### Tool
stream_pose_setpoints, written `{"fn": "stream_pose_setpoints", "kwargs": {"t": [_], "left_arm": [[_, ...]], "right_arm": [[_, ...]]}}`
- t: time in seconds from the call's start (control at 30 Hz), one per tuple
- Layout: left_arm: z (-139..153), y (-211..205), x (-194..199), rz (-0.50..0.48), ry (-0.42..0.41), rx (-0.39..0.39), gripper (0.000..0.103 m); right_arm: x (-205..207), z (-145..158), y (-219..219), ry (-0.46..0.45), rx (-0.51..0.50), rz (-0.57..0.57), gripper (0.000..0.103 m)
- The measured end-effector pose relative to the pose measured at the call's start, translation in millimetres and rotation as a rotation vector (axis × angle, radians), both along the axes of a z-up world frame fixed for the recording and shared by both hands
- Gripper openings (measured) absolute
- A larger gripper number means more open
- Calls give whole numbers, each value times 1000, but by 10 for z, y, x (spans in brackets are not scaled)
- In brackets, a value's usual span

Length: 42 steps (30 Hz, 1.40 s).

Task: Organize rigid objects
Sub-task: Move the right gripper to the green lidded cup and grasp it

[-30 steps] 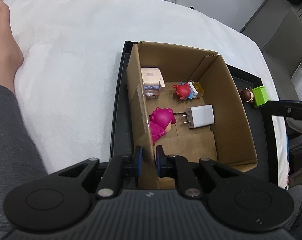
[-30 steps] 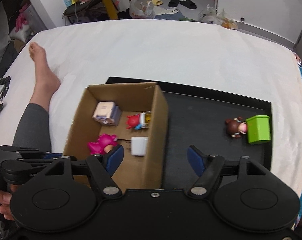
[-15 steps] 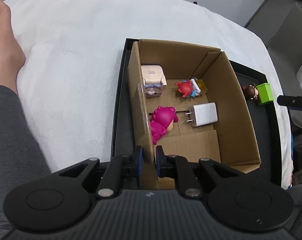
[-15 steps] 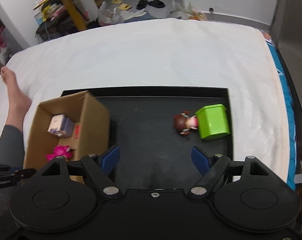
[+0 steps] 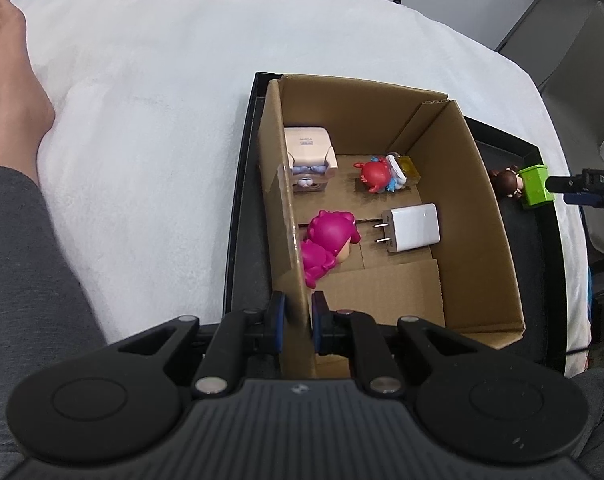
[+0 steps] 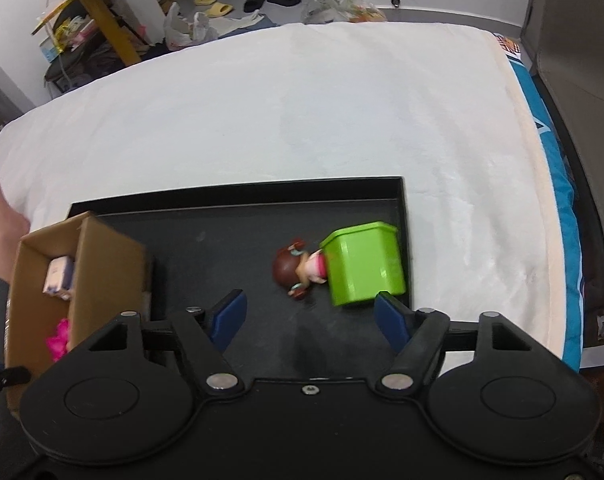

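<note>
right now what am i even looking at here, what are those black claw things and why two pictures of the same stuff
Those black claws are handheld grippers, one in each of a person's hands, each with a camera looking along its two fingers. That gives two views of one scene.

In the left view, the left gripper is shut on the near wall of a cardboard box. Inside lie a pink figure, a white charger, a red figure and a small pale box.

In the right view, the right gripper is open and holds nothing. Just ahead of it a brown-haired doll lies against a green cup on a black tray, which sits on a white bed.
</note>
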State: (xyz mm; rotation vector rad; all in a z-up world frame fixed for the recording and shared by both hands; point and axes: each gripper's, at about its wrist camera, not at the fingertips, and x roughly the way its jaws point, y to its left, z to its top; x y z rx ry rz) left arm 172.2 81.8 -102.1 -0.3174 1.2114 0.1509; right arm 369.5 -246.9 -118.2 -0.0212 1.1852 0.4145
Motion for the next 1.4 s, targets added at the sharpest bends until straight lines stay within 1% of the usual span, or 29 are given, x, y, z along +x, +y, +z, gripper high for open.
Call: {"fn": "stream_pose_setpoints", "kwargs": {"t": [0.2, 0.33, 0.43, 0.57, 0.8, 1.2, 1.27, 1.4], "left_arm": [[-28, -9, 13, 7, 6, 7, 12], [-23, -23, 11, 17, 3, 12, 12], [-31, -8, -3, 19, -2, 9, 12], [-30, 16, -7, 31, -1, -3, 12], [-24, 9, -24, 34, -7, -1, 12], [-29, 25, -30, 36, -15, -11, 13], [-29, 34, -31, 38, -16, -15, 13], [-30, 44, -46, 37, -23, -20, 13]], "right_arm": [[196, -166, -61, 16, -23, -12, 61], [284, -286, -79, 33, -46, -12, 49], [327, -329, -96, 35, -52, -13, 44], [313, -334, -74, 25, -66, 7, 44], [209, -325, -66, 47, -93, 14, 43], [-111, -330, -146, 130, -46, -14, 43], [-126, -337, -153, 157, -32, -13, 44], [-98, -365, -149, 176, -25, -5, 49]]}}
